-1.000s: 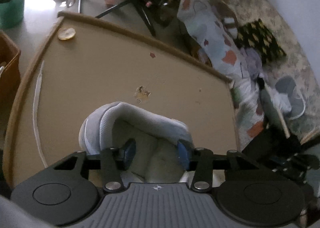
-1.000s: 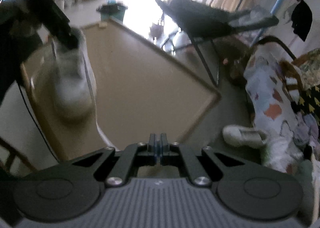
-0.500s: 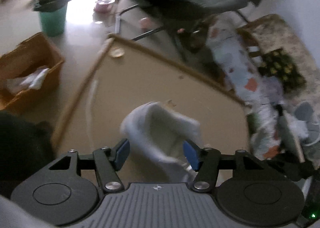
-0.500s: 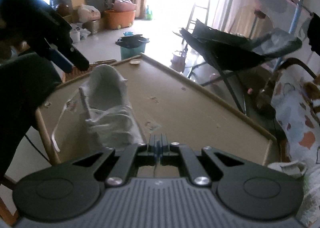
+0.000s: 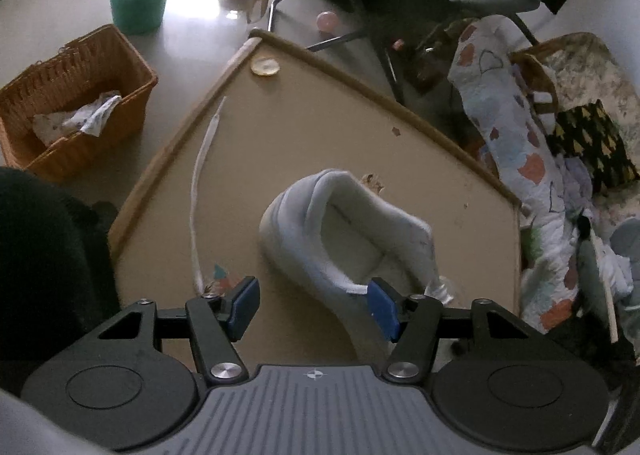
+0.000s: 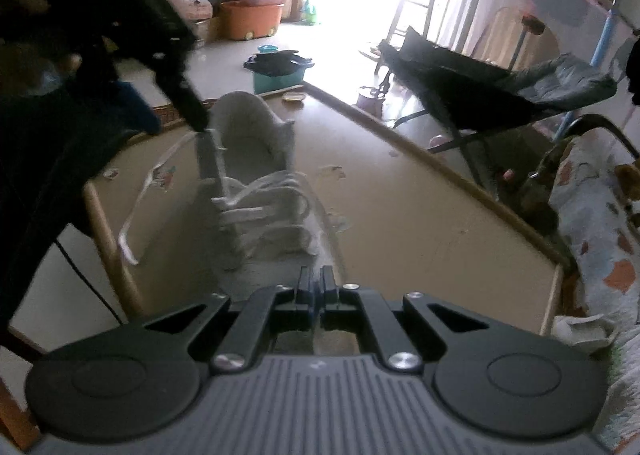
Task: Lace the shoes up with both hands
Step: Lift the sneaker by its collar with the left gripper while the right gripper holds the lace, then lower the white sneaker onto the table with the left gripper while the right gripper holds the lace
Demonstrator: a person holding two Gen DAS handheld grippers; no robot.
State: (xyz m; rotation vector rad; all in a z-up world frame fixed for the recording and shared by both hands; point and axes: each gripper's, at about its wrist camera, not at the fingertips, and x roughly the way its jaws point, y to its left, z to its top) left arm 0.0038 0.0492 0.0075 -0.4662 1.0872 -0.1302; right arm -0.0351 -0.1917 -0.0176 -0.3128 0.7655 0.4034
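Since the earlier frame, left tongs (image 5: 312,305) have widened and drawn back from the pale grey fabric sneaker (image 5: 344,235), whose heel collar previously sat between the pads. Blue pads stand apart, clamped on nothing. Sneaker rests on the tan wooden desk (image 5: 320,135), with a loose white flat lace (image 5: 198,183) trailing along the desk's left edge. Right-wrist view alone shows the laced front of the sneaker (image 6: 256,191) and the right tongs (image 6: 316,287) pressed together, empty, just above the toe. Left-wrist view alone shows the shoe's open interior.
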